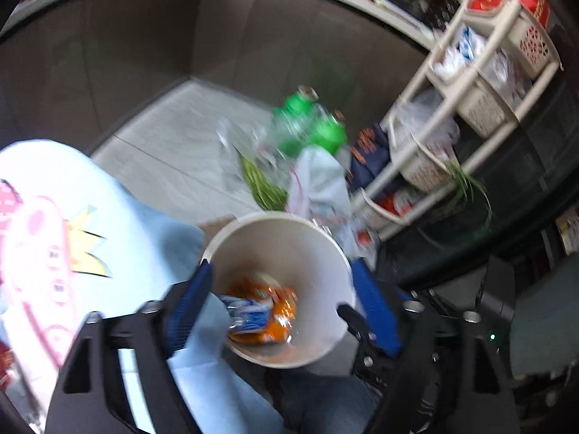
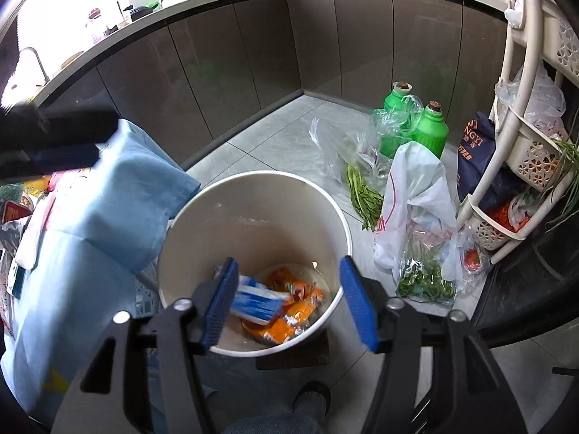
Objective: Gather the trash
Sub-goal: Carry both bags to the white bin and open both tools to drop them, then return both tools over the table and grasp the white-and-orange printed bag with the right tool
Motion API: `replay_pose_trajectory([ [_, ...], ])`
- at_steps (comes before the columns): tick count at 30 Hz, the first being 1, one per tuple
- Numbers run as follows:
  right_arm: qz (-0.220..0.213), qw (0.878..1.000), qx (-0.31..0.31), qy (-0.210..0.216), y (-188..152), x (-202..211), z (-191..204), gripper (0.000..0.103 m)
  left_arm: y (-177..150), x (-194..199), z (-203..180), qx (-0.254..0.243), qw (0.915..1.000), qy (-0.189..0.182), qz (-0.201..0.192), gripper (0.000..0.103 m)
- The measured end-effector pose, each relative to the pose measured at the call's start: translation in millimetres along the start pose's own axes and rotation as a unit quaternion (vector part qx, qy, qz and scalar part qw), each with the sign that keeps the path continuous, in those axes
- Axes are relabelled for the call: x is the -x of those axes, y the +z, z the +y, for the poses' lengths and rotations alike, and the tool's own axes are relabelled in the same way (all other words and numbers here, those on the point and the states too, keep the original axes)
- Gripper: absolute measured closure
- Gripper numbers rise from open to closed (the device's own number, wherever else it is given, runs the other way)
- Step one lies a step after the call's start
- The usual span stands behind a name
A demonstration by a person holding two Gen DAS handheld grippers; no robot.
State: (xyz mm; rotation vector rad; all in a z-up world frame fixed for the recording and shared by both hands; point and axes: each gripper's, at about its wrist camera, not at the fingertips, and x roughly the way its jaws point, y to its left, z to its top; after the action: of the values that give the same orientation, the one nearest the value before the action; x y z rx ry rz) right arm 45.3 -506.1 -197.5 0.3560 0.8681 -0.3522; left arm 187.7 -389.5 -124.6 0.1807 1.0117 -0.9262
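Note:
A white round bin [image 2: 202, 217] stands on the kitchen floor; it also shows in the left wrist view [image 1: 325, 253]. Orange snack wrappers [image 2: 289, 318] and a blue-white wrapper [image 2: 253, 300] lie at its bottom, also seen in the left wrist view [image 1: 275, 311]. My right gripper [image 2: 289, 300] hangs open and empty over the bin's mouth. My left gripper [image 1: 282, 311] is also open and empty above the bin. The left gripper's arm shows at the left edge of the right wrist view [image 2: 54, 144].
A light blue cloth [image 2: 101, 209] drapes over things left of the bin. Two green bottles [image 2: 430, 133], plastic bags [image 2: 416, 195] and green vegetables [image 2: 362, 191] lie on the tiles behind. A cream basket rack [image 2: 506, 166] stands right. Brown cabinets [image 2: 253, 54] line the back.

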Motion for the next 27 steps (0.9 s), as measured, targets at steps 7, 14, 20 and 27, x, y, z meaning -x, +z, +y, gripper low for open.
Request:
replay_pose_trajectory([
  [7, -0.043, 0.998, 0.035, 0.012, 12.3, 34.4, 22.4, 0.004, -1.7, 60.8, -0.3, 0.029, 0.9970, 0.039, -0.060, 0.009],
  [14, -0.069, 0.994, 0.077, 0.028, 21.5, 84.3, 60.4, 0.004, -34.7, 145.8, 8.3, 0.057, 0.9894, 0.082, -0.106, 0.009],
  [20, -0.094, 0.988, 0.102, 0.066, 22.2, 129.2, 102.4, 0.004, -76.7, 213.1, 35.1, 0.095, 0.9763, 0.146, -0.129, 0.009],
  [27, -0.094, 0.980, 0.124, 0.128, 15.0, 157.3, 156.1, 0.003, -137.6, 265.3, 87.8, 0.163, 0.9561, 0.209, -0.125, 0.009],
])
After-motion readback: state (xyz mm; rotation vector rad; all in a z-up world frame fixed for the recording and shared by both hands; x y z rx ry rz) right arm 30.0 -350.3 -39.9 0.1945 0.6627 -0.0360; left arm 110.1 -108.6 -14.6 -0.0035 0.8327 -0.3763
